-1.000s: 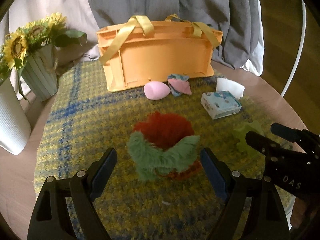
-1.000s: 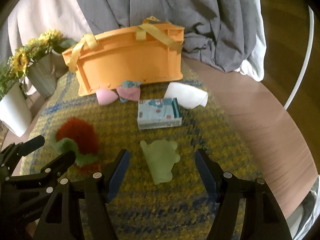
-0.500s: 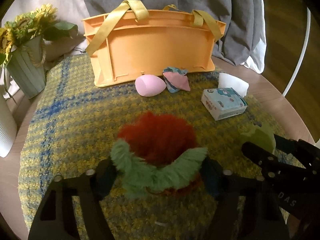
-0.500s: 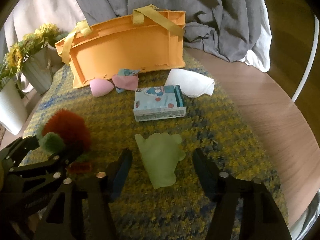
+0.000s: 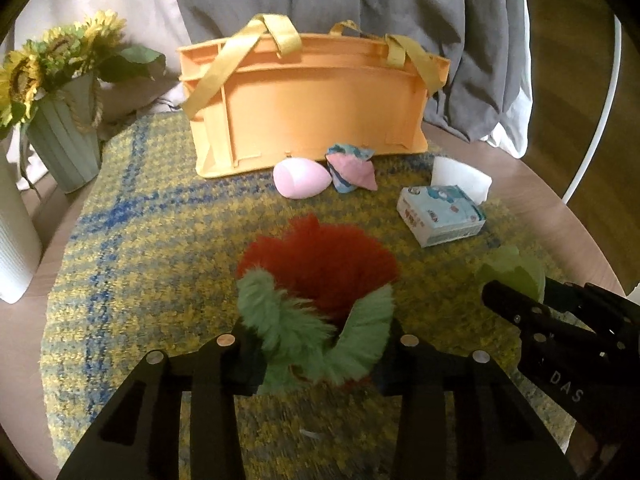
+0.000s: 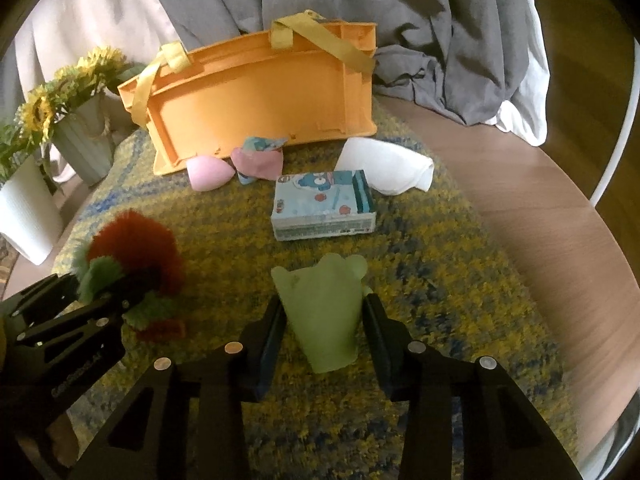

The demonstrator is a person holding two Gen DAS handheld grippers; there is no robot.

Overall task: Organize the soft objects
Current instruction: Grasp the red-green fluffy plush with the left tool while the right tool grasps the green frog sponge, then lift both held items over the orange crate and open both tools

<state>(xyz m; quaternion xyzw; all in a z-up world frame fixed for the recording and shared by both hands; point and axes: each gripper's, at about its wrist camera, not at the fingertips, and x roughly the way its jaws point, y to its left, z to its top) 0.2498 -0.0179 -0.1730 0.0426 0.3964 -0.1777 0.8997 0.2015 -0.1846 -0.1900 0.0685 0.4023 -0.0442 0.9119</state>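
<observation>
A fluffy red and green toy [image 5: 320, 264] lies on the yellow and blue woven mat [image 5: 132, 248]. My left gripper [image 5: 320, 344] is shut on its green fringe, and the fluff hides the pads. To its right lies a pale green soft toy [image 6: 320, 312]. Around it the jaws of my right gripper [image 6: 322, 312] are closing, and both pads touch its sides. An orange basket [image 5: 304, 112] with yellow handles stands at the back of the mat. In front of it lie a pink egg-shaped sponge [image 5: 300, 179], a pink and blue cloth piece [image 5: 352, 168], a tissue pack [image 5: 440, 216] and a white folded cloth [image 5: 460, 178].
A green vase of sunflowers [image 5: 64, 144] and a white ribbed vase [image 5: 12, 240] stand at the left edge of the round wooden table [image 6: 540, 220]. Grey and white fabric [image 5: 440, 20] hangs behind the basket. A white curved bar [image 5: 592, 120] runs along the right.
Both pairs of jaws have come together: the left onto the fluffy toy's green fringe, the right up to the sides of the pale green toy. Neither hand has shifted much.
</observation>
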